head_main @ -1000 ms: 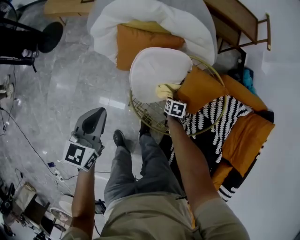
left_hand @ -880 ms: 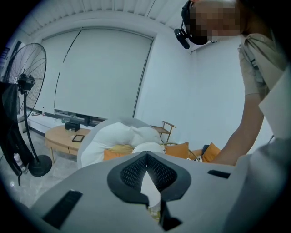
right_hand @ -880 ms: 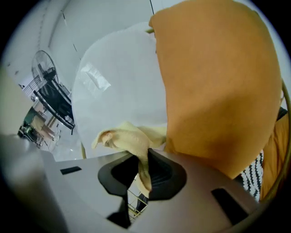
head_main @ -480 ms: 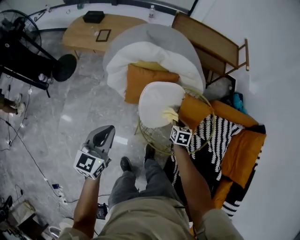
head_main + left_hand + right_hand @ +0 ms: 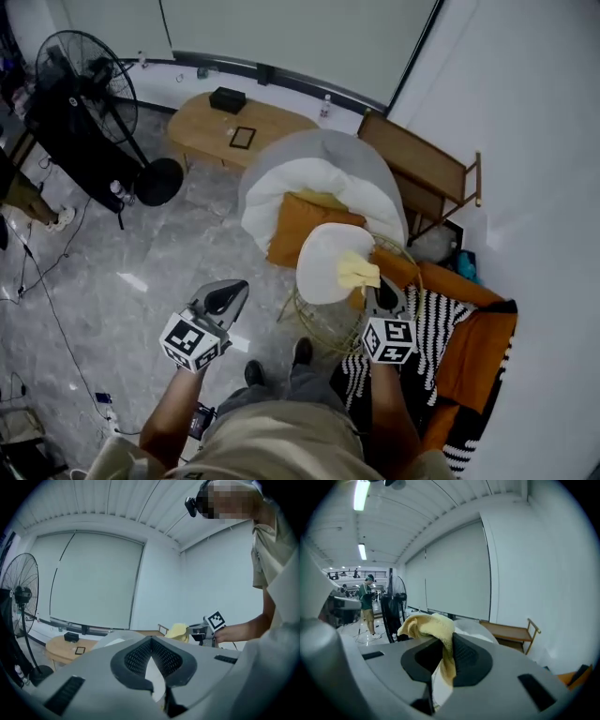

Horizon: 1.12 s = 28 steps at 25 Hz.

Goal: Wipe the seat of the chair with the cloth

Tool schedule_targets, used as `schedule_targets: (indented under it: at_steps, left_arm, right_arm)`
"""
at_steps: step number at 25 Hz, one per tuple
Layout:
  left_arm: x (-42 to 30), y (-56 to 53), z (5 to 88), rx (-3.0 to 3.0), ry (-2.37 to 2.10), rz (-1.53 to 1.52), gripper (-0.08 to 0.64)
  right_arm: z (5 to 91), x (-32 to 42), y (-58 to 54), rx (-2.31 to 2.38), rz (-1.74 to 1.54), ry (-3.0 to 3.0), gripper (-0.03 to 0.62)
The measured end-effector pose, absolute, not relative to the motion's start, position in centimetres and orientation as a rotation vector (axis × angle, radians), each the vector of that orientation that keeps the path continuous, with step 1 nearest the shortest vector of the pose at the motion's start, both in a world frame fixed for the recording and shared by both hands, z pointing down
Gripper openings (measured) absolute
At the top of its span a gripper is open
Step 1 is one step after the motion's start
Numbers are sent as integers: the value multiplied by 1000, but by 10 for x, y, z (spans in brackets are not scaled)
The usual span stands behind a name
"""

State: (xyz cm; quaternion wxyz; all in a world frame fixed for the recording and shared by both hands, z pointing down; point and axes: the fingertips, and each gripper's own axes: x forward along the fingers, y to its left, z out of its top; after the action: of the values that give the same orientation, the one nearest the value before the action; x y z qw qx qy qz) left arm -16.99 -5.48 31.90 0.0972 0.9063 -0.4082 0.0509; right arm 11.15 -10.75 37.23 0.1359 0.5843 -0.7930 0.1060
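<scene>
At 7 o'clock, the left gripper [image 5: 228, 296] hangs over the floor, jaws together on nothing. At 5 o'clock, the right gripper [image 5: 380, 298] has its jaws clamped on the yellow cloth [image 5: 357, 272], at the right edge of the chair's [image 5: 314, 328] white seat [image 5: 323, 258]. Farther off, at 11 o'clock, a desk [image 5: 192, 131] carries a black box [image 5: 228, 99].

Head view: black pedestal fan [image 5: 77, 80] at 10 o'clock. Wooden table [image 5: 197, 131] at 11, carrying a black box [image 5: 228, 99] and a dark frame [image 5: 242, 137]. Wooden bench [image 5: 422, 169] at 2, against the wall. Grey-white beanbag [image 5: 323, 173] at centre, orange cushion [image 5: 298, 230] on it. Black-and-white throw [image 5: 441, 314] at 4. Cables [image 5: 42, 291] on the marble floor [image 5: 122, 253] at 8.
</scene>
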Motion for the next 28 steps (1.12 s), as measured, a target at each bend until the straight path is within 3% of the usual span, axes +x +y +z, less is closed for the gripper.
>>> schedule_targets:
  at_steps: [10,28]
  left_arm:
    - [-188,-15,238,2840,-1194,78,15]
    - [-177,9,214,2918,-1100,0,15]
  right_arm:
    - [203,70,-23,1659,67,-2490,52]
    - [172,69,20,1694,39,-2431,45]
